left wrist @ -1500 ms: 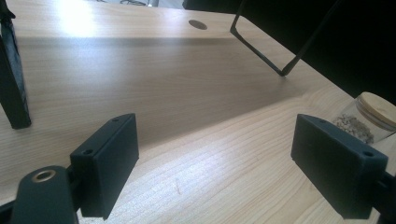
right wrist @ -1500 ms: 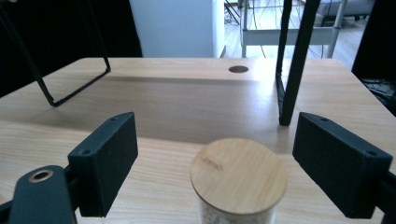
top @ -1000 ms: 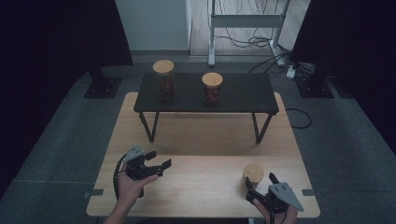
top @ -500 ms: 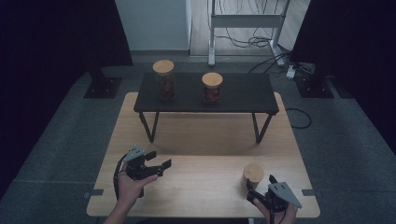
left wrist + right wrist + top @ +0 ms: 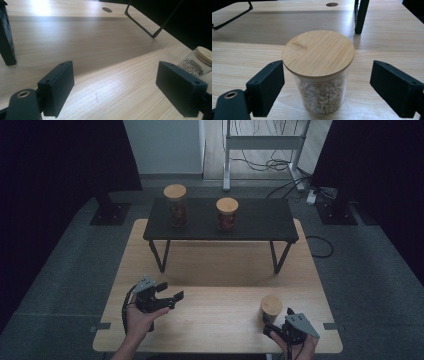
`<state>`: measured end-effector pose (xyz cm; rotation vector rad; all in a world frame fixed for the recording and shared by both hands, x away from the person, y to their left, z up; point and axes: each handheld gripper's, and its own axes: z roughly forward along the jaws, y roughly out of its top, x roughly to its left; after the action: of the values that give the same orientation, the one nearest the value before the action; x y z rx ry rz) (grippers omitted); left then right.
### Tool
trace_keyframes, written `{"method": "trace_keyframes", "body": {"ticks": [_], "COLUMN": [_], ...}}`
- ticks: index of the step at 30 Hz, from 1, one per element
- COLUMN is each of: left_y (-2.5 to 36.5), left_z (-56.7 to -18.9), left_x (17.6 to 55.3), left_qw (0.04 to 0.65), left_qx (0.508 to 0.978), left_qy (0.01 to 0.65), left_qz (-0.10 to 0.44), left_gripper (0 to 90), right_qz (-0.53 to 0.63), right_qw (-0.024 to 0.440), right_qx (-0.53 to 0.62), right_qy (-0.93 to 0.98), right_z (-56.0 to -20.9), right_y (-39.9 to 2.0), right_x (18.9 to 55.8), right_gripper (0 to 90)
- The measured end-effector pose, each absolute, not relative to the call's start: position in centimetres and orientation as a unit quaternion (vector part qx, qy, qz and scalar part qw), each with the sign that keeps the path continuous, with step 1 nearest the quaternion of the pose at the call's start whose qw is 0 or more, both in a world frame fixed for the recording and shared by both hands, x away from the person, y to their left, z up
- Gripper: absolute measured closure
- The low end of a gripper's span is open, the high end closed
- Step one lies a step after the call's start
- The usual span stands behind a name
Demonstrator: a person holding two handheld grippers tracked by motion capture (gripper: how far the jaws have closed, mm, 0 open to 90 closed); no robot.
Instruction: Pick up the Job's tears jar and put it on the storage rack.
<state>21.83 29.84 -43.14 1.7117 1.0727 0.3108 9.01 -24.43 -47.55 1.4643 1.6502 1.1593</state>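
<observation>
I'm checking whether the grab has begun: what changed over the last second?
The right gripper has just been opening its jaws wider; the jar of pale grains stands between them, untouched. The left gripper stayed open over bare wooden table. Both jars on the black bench kept their places.

Clear glass jar [image 5: 322, 96] with smooth wooden lid [image 5: 318, 52] on matt pale wood table [image 5: 242, 62].

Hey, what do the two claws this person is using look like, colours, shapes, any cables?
Both are matte black. The left claw carries a grey three-cornered plate and a black cable looping by the wrist. The right claw has a similar grey plate. Up close, each claw ends in two blocky rectangular pads with small screw holes, and a brass-coloured ring sits on the body.
</observation>
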Motion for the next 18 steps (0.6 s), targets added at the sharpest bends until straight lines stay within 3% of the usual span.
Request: {"method": "trace_keyframes", "body": {"ticks": [18], "left_y": [29.8], "left_z": [-43.3], "left_x": [21.9], "left_qw": [0.52], "left_qx": [0.714], "left_qy": [0.45], "left_qz": [0.129], "left_gripper": [14.9], "right_qz": [0.442], "right_qw": [0.304], "right_qx": [0.554], "right_qy": [0.636], "right_z": [-47.9], "right_y": [-24.2], "right_x": [10.2], "right_gripper": [11.6]}}
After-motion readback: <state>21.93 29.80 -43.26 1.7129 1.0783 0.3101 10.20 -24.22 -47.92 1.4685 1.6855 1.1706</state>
